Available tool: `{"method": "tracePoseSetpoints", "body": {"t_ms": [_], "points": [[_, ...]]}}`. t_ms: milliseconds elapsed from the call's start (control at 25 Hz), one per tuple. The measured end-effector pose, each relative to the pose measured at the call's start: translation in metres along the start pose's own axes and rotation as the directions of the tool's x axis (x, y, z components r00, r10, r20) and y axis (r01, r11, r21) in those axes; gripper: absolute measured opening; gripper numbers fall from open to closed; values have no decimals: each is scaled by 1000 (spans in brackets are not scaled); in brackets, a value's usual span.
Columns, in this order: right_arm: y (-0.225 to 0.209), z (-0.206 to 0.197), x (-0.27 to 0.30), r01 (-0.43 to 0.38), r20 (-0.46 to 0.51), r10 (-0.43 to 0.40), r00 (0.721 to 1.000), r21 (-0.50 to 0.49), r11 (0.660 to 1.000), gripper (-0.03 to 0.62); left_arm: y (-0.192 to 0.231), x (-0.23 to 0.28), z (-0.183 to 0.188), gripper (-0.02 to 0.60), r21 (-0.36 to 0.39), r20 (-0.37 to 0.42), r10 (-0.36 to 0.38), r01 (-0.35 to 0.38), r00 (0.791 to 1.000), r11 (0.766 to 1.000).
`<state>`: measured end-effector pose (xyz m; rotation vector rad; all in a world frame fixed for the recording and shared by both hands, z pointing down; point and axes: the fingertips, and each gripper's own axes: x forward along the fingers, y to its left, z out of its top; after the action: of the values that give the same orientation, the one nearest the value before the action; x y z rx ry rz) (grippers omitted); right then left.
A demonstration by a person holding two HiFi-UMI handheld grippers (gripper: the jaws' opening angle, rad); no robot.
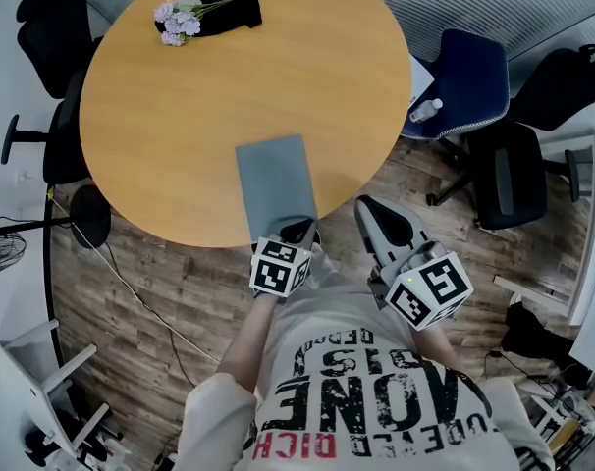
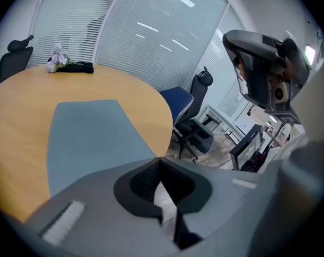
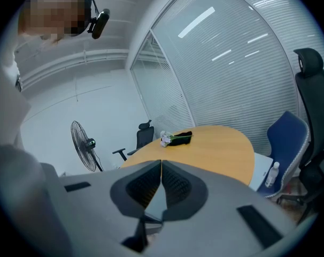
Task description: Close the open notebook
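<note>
The notebook [image 1: 275,184] lies closed on the round wooden table [image 1: 180,96], its plain grey-blue cover up, close to the near edge. In the left gripper view the notebook [image 2: 92,138] stretches away just beyond the jaws. My left gripper [image 1: 299,232] hovers at the notebook's near right corner; its jaws meet, shut with nothing between them [image 2: 161,162]. My right gripper [image 1: 371,209] is off the table's edge to the right, over the floor, also shut and empty [image 3: 161,165].
A bunch of pale flowers [image 1: 180,18] on a black cloth lies at the table's far side. A blue chair [image 1: 469,81] with a bottle [image 1: 425,109] and a black chair [image 1: 509,170] stand to the right. Black chairs and a fan [image 1: 3,248] are on the left.
</note>
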<state>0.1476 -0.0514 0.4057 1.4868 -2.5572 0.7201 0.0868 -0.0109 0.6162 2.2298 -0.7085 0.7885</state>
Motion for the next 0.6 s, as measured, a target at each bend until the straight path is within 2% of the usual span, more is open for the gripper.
{"method": "tracePoseSetpoints", "body": {"t_ms": [240,600], "points": [[2,1,2,-3,1,3,1000,-2,1000,12,3,-2,2,11,2,-5,4,-4,1000,1000],[0,4,-1,0,15,1,1000,-7,1000,12,11,-13,28,11,28,72,44,-46,996,999]]}}
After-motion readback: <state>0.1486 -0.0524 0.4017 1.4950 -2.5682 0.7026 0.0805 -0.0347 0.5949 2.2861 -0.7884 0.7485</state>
